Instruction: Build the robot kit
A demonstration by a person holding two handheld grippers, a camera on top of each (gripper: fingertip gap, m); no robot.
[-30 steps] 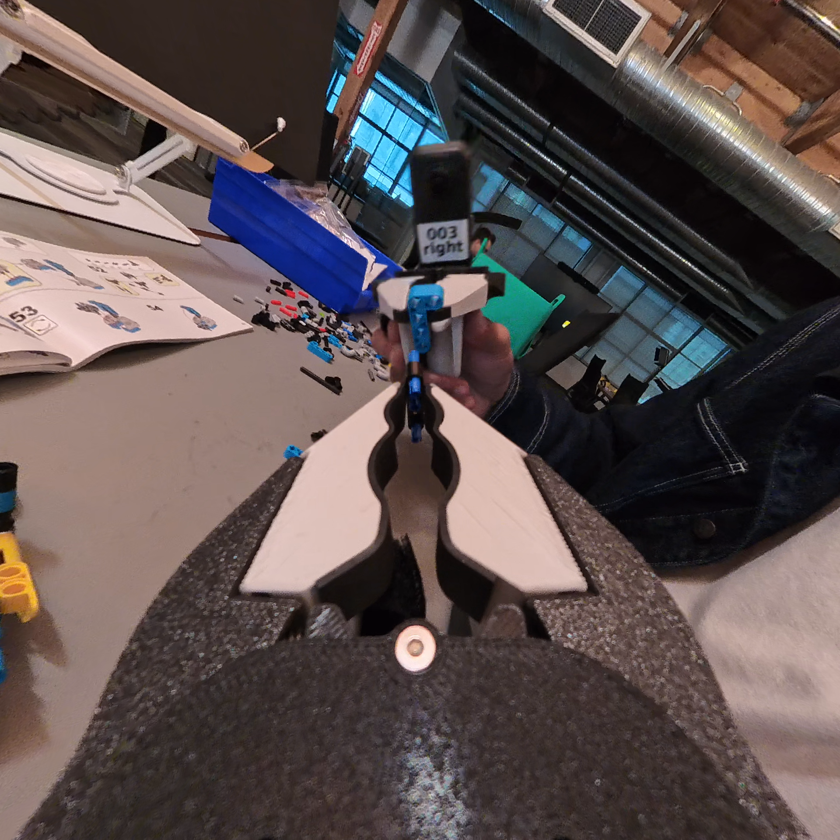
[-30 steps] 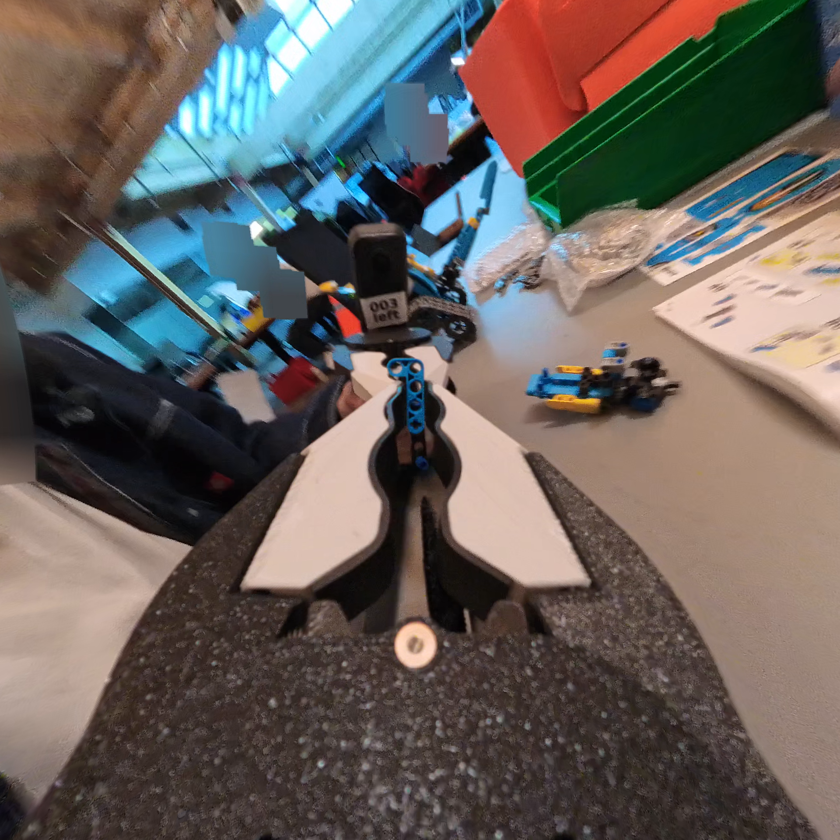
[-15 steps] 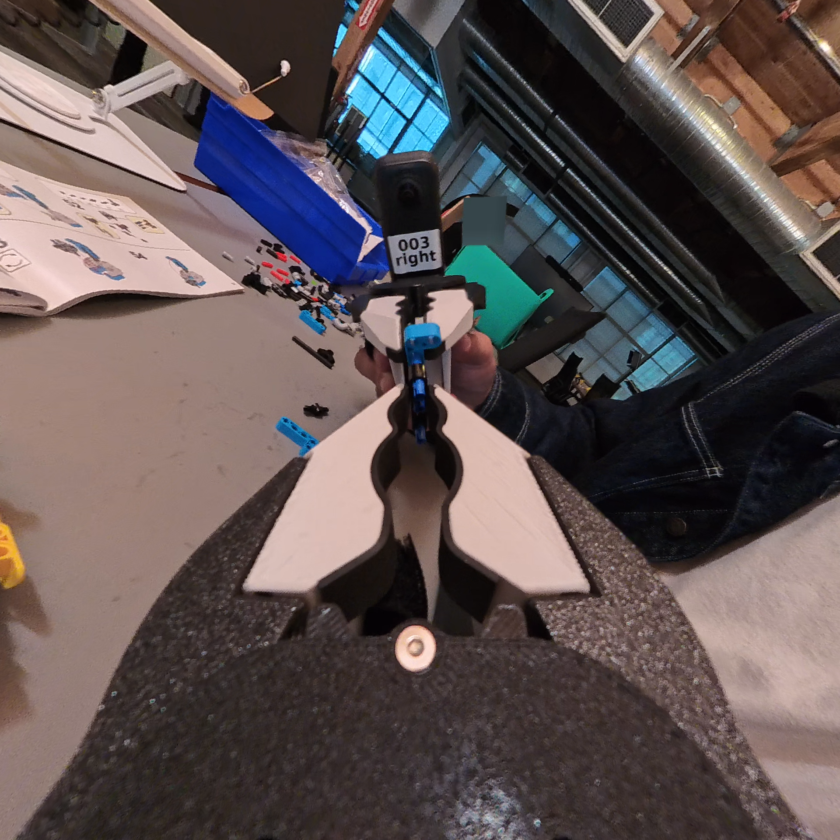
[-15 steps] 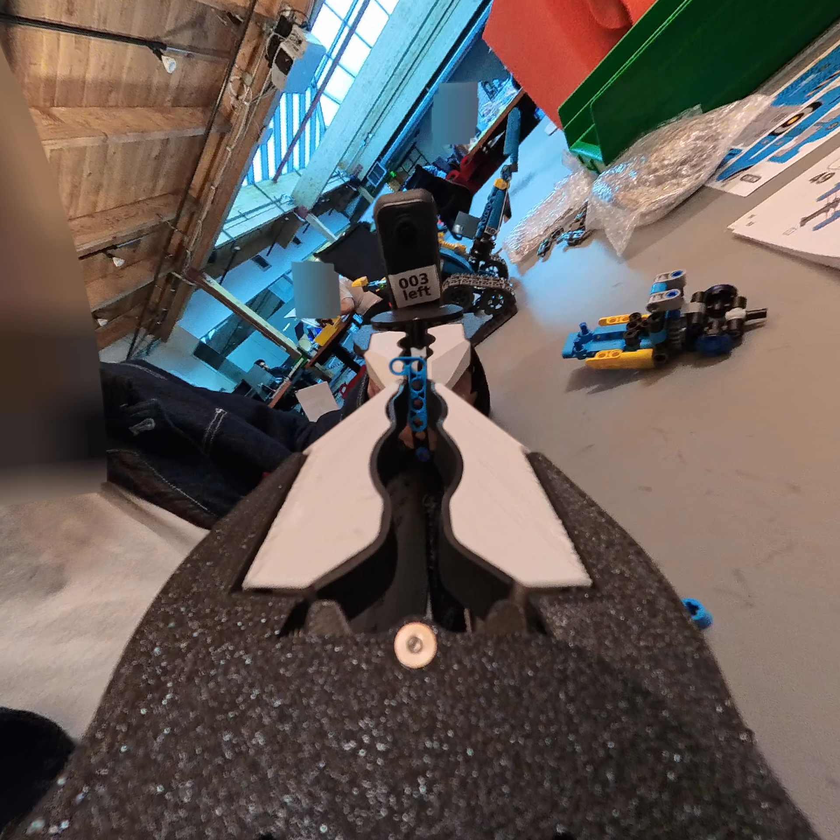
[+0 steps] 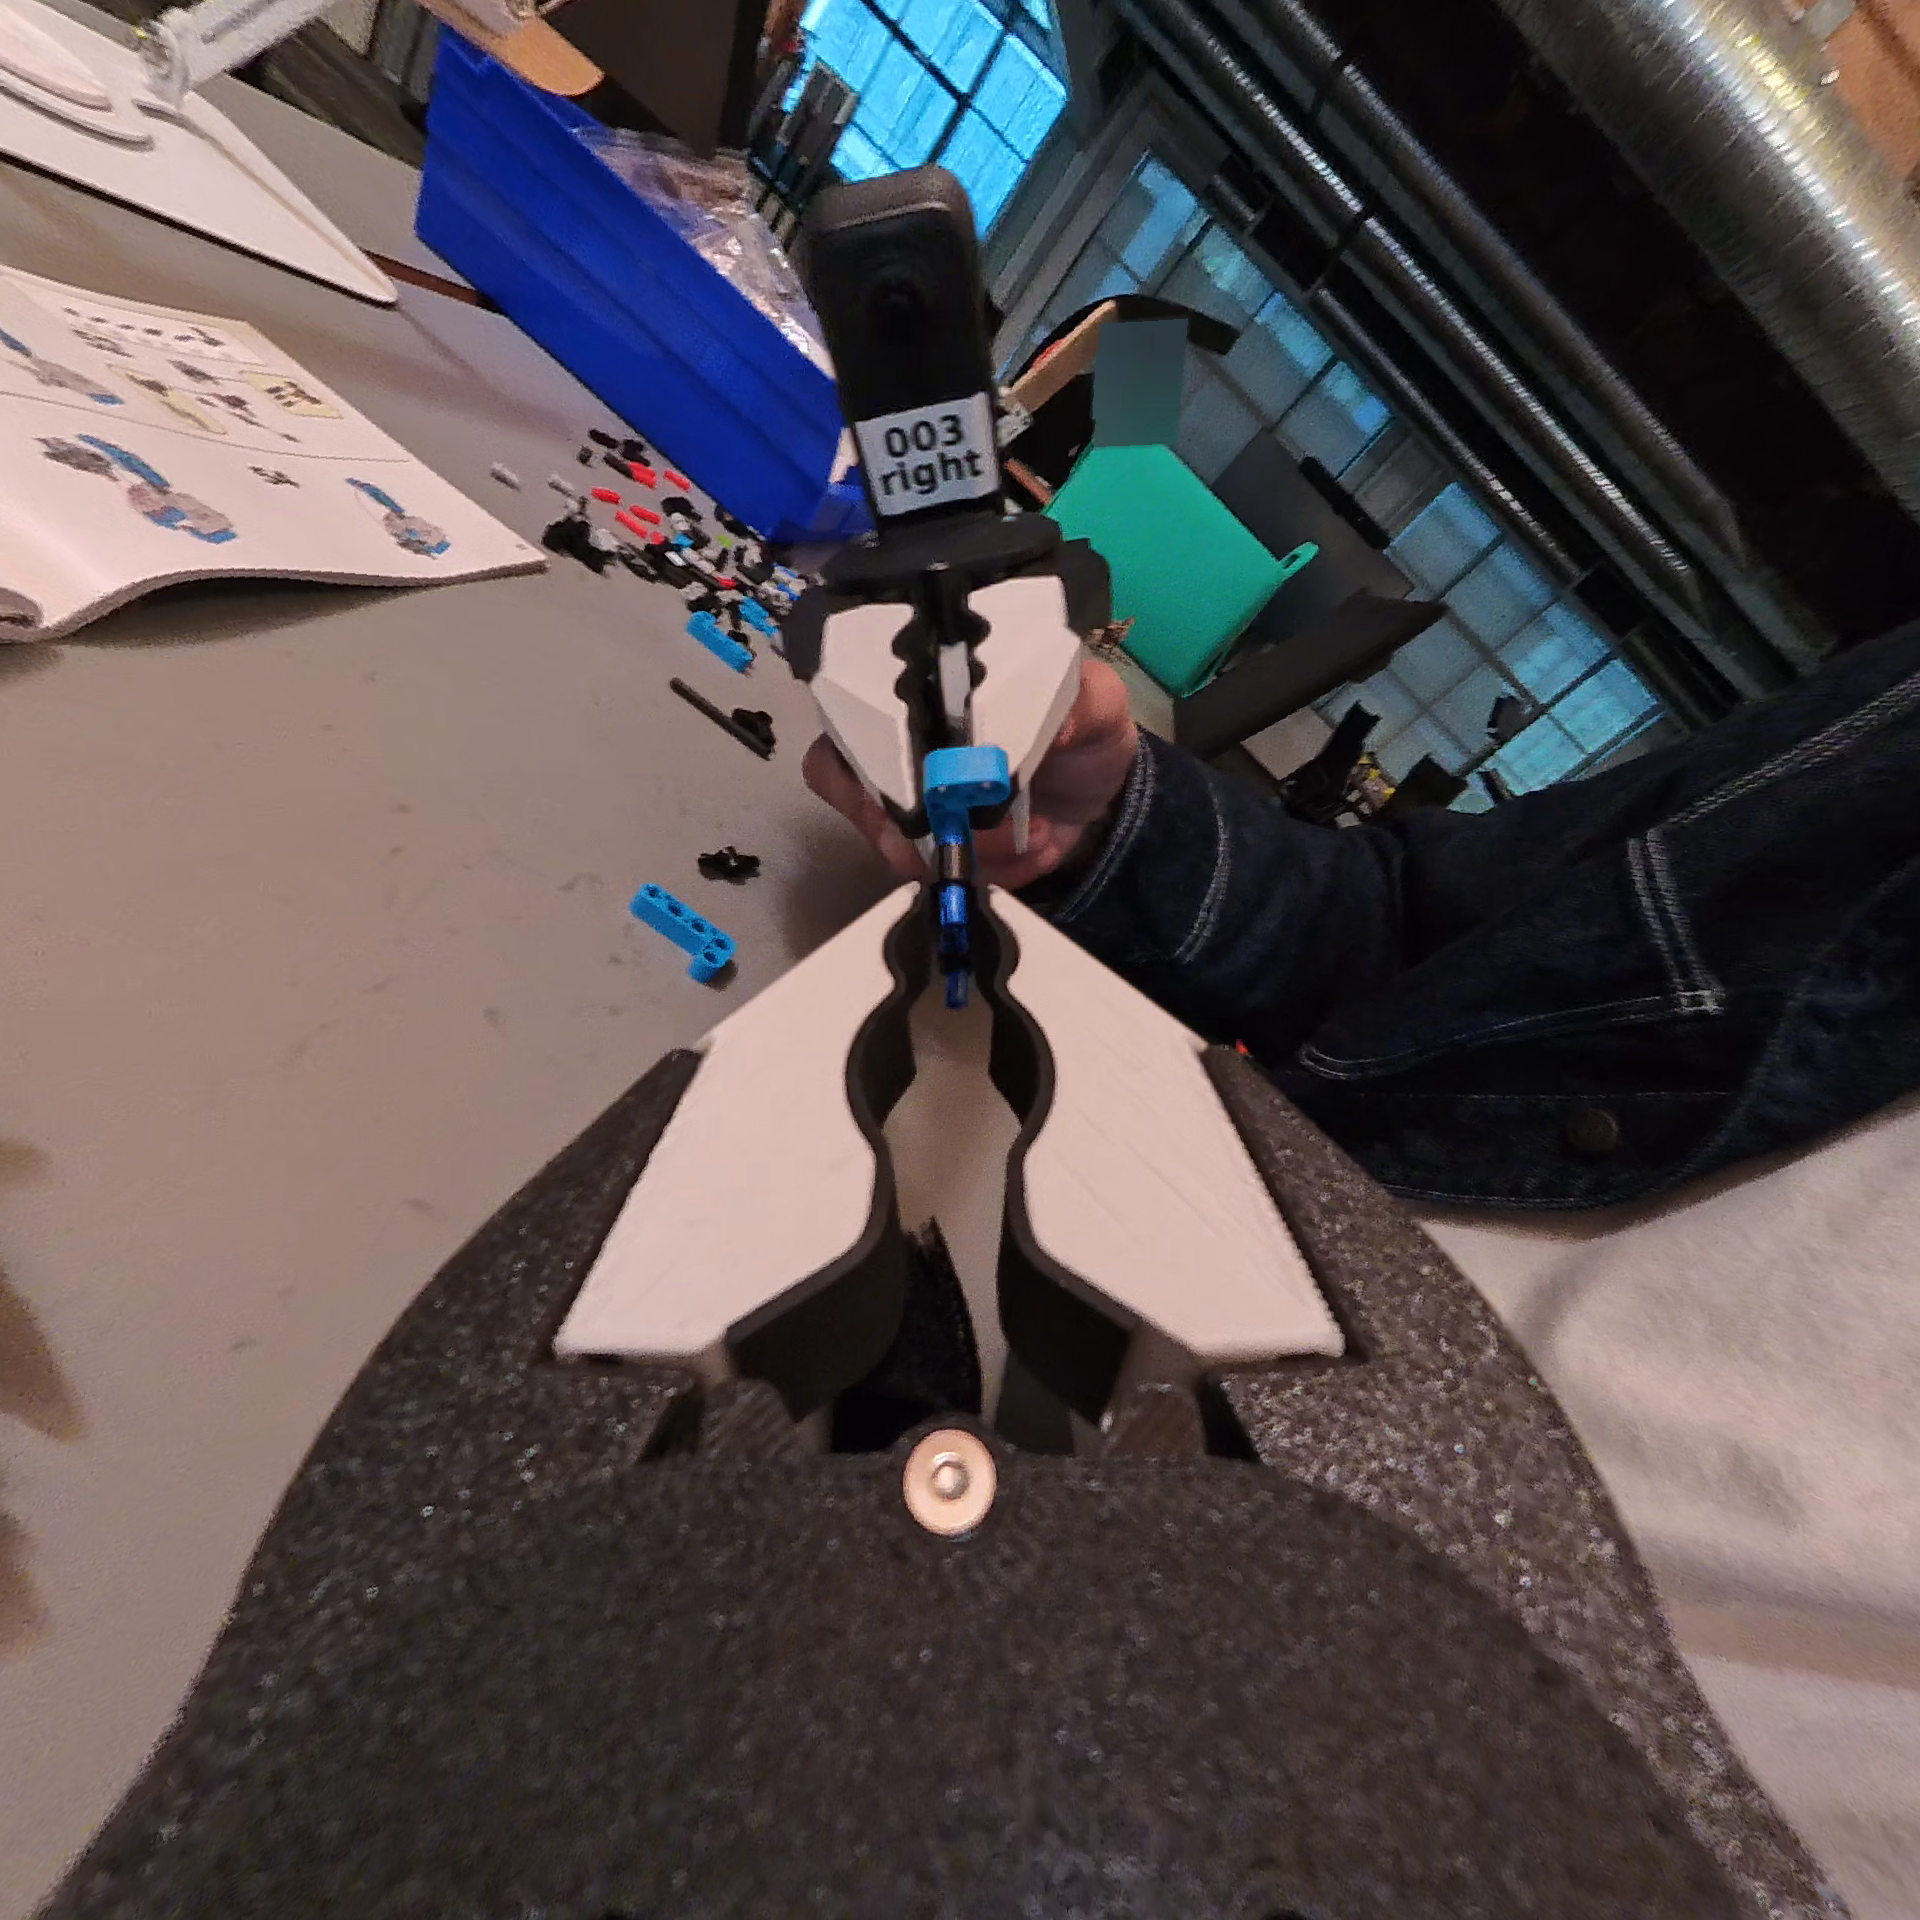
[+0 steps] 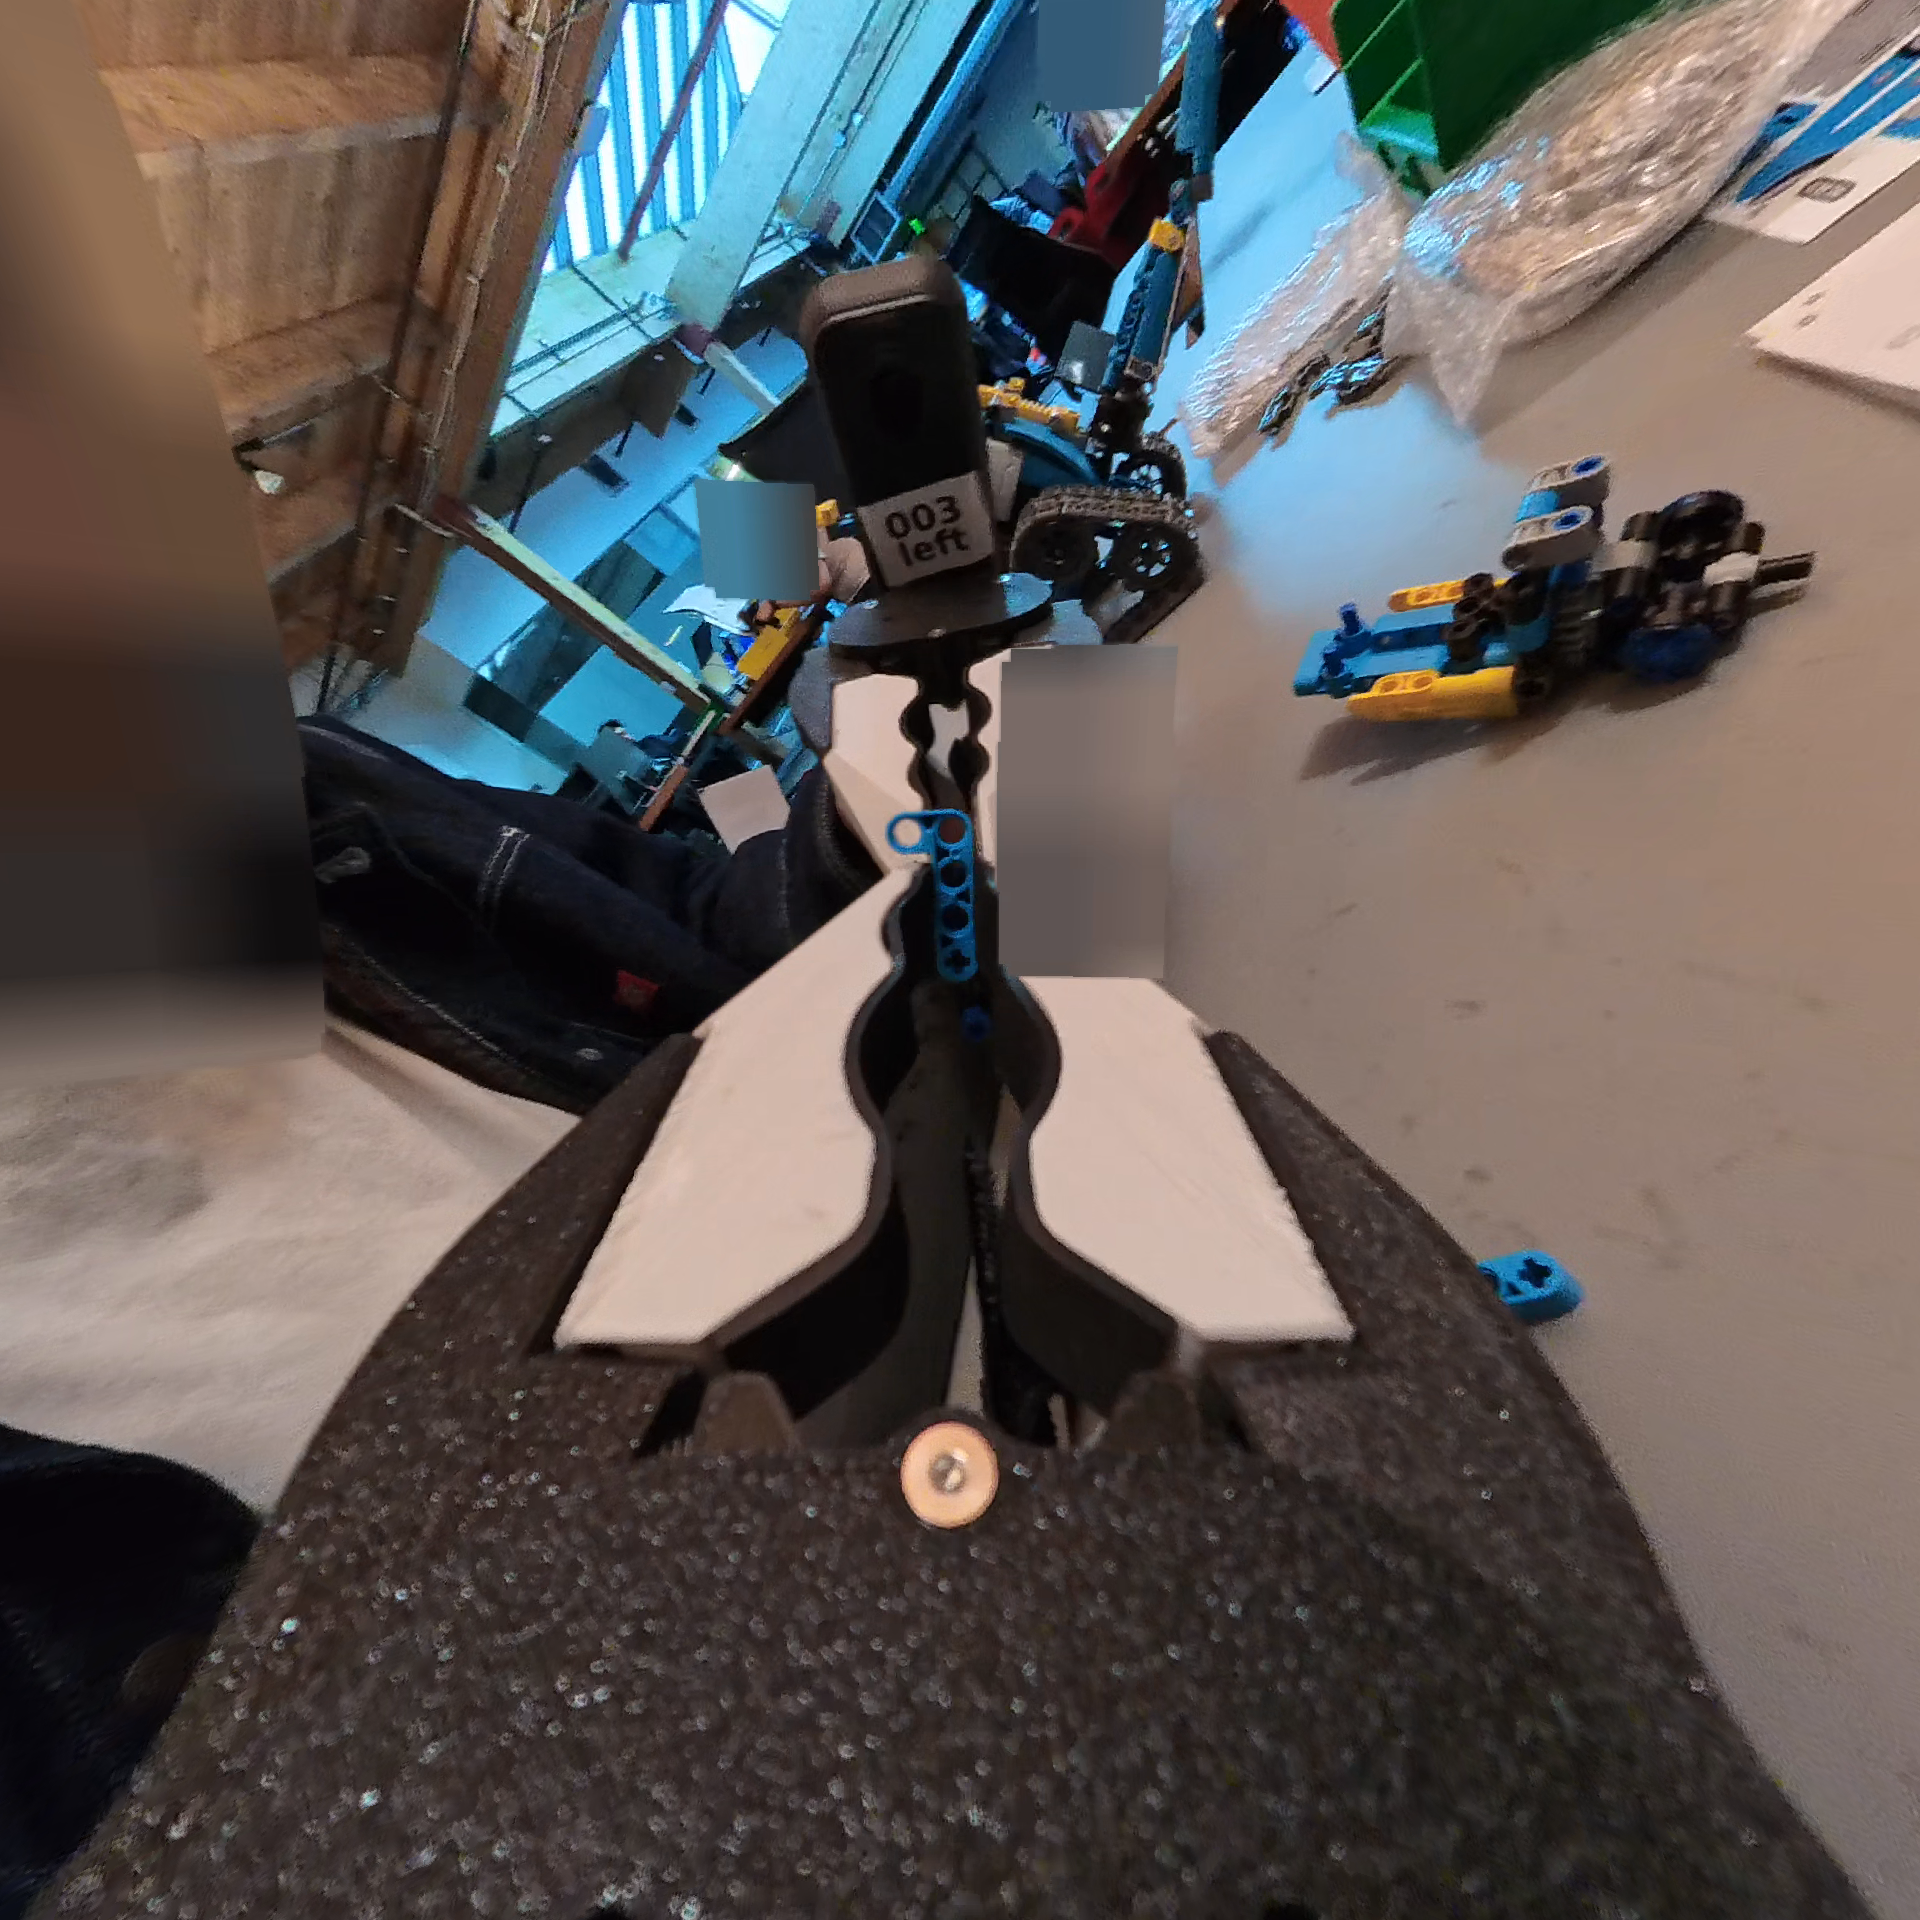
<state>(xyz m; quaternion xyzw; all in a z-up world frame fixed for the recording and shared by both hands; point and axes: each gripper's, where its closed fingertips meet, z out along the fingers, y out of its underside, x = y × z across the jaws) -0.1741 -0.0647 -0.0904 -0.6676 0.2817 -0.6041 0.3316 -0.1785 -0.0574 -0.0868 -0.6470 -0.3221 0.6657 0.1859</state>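
Both grippers backed apart a bit; left gripper (image 5: 951, 914) pinches a blue pin (image 5: 953, 940), right gripper (image 6: 951, 894) pinches a blue beam (image 6: 951, 902), apparently unjoined mid-frame.

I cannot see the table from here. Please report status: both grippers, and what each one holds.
Left gripper shut on small blue pin. Right gripper shut on blue holed beam. Tips facing, nearly touching, above grey table.

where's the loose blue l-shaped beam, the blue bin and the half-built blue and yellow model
loose blue L-shaped beam (image 5: 681, 930), left wrist view, on its long arm
blue bin (image 5: 623, 291), left wrist view, on its side wall
blue and yellow model (image 6: 1538, 634), right wrist view, on its middle
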